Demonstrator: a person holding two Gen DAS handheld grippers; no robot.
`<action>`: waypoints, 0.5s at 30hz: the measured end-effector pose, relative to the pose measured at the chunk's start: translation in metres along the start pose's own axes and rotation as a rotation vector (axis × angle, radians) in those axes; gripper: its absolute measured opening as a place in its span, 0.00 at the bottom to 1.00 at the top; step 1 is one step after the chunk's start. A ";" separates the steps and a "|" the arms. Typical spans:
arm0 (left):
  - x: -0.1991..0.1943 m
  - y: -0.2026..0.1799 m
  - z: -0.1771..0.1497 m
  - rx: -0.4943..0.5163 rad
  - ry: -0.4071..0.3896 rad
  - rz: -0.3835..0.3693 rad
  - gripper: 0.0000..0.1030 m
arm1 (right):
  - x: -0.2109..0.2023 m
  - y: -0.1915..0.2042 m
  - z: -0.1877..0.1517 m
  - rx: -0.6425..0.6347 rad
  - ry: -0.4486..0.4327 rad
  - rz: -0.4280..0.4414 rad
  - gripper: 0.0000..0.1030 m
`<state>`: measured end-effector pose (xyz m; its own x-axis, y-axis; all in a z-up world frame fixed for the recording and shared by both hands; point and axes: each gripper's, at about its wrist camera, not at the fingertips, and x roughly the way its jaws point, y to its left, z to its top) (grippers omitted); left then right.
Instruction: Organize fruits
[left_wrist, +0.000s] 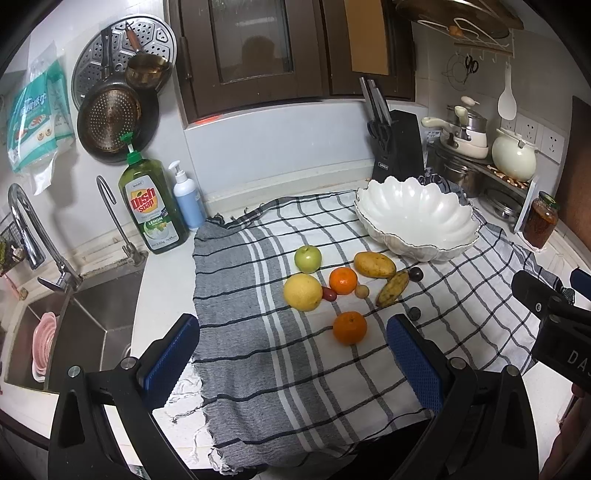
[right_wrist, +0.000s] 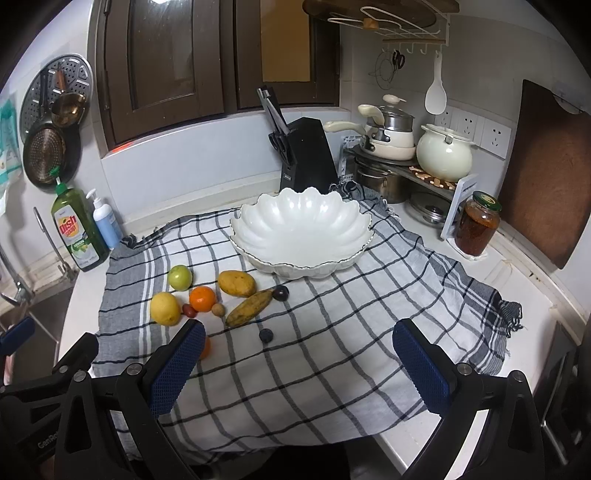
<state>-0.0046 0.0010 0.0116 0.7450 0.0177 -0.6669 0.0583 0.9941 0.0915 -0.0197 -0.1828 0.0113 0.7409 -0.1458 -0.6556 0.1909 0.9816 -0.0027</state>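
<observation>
Both the left gripper (left_wrist: 291, 354) and right gripper (right_wrist: 299, 363) hung with fingers spread wide and empty above the checked cloth (right_wrist: 295, 369) on the worktop. The fruits (left_wrist: 343, 280) lay clustered at roughly seven o'clock from the empty white bowl (right_wrist: 301, 230); two small dark ones were perhaps plums.

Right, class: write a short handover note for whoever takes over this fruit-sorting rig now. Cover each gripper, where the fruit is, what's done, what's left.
Left gripper: open, empty, above the checked grey-and-white cloth.
Right gripper: open, empty.
Scalloped white ceramic bowl: empty, at the cloth's far side.
On the cloth: green apple, yellow lemon, two oranges, yellow mango, spotted banana, several small fruits.
Done: nothing.
Left: probably move all fruit into the bowl.
</observation>
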 end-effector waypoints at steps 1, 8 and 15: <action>0.000 0.000 0.000 0.000 0.000 -0.002 1.00 | 0.000 0.000 0.000 -0.001 0.000 0.000 1.00; -0.001 0.000 0.000 0.002 -0.001 -0.002 1.00 | -0.002 0.000 0.000 0.001 -0.004 -0.001 1.00; -0.002 0.000 -0.001 0.001 -0.002 -0.001 1.00 | -0.002 -0.001 0.000 0.000 -0.005 0.000 1.00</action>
<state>-0.0066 0.0009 0.0127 0.7463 0.0169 -0.6654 0.0592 0.9940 0.0917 -0.0214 -0.1831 0.0131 0.7441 -0.1463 -0.6518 0.1911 0.9816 -0.0022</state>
